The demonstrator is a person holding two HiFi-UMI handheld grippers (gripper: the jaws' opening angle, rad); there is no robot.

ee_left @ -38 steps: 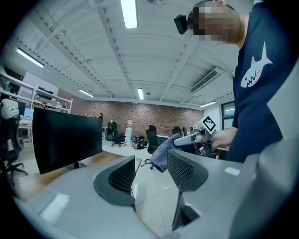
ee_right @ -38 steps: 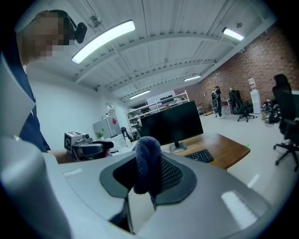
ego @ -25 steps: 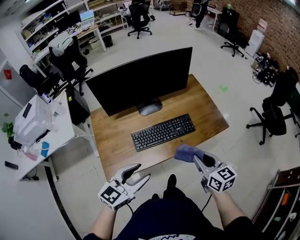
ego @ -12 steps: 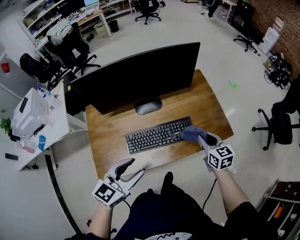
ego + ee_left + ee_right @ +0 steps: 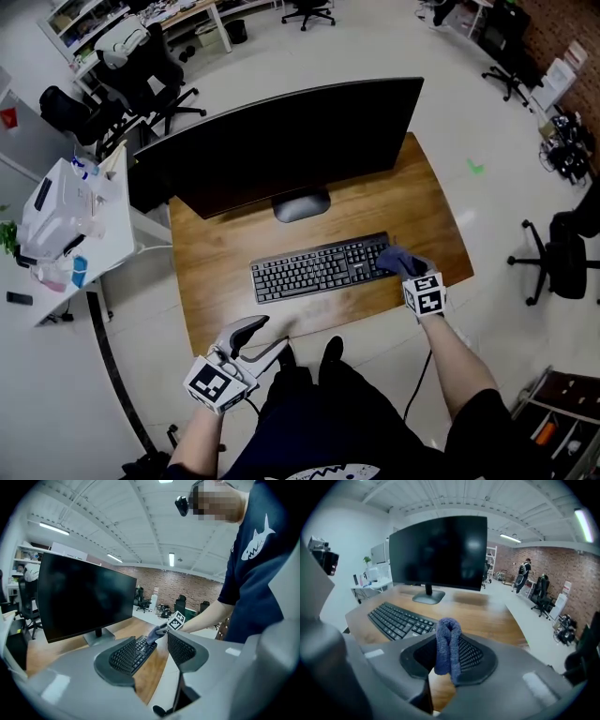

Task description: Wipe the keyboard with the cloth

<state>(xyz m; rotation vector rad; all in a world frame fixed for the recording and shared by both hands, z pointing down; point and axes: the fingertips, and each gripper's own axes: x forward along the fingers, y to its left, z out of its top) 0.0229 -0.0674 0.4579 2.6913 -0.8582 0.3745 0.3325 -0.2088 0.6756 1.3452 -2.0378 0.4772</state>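
Observation:
A black keyboard (image 5: 317, 267) lies on the wooden desk (image 5: 225, 258) in front of the monitor (image 5: 281, 145). My right gripper (image 5: 401, 265) is shut on a folded blue cloth (image 5: 448, 644), and in the head view the cloth (image 5: 395, 258) rests at the keyboard's right end. In the right gripper view the keyboard (image 5: 396, 618) lies to the left, just past the jaws. My left gripper (image 5: 258, 343) hangs open in front of the desk's near edge, nothing between its fingers. The left gripper view shows the keyboard (image 5: 140, 649) between its jaws, farther off, and the right gripper (image 5: 161, 629) beyond.
A white side table (image 5: 66, 225) with a printer stands left of the desk. Office chairs (image 5: 553, 253) stand on the floor to the right and behind the monitor. The monitor's foot (image 5: 300, 206) sits just behind the keyboard.
My right gripper has carried the cloth forward from in front of the desk edge onto the keyboard's right end. The left gripper has stayed open near the desk's front.

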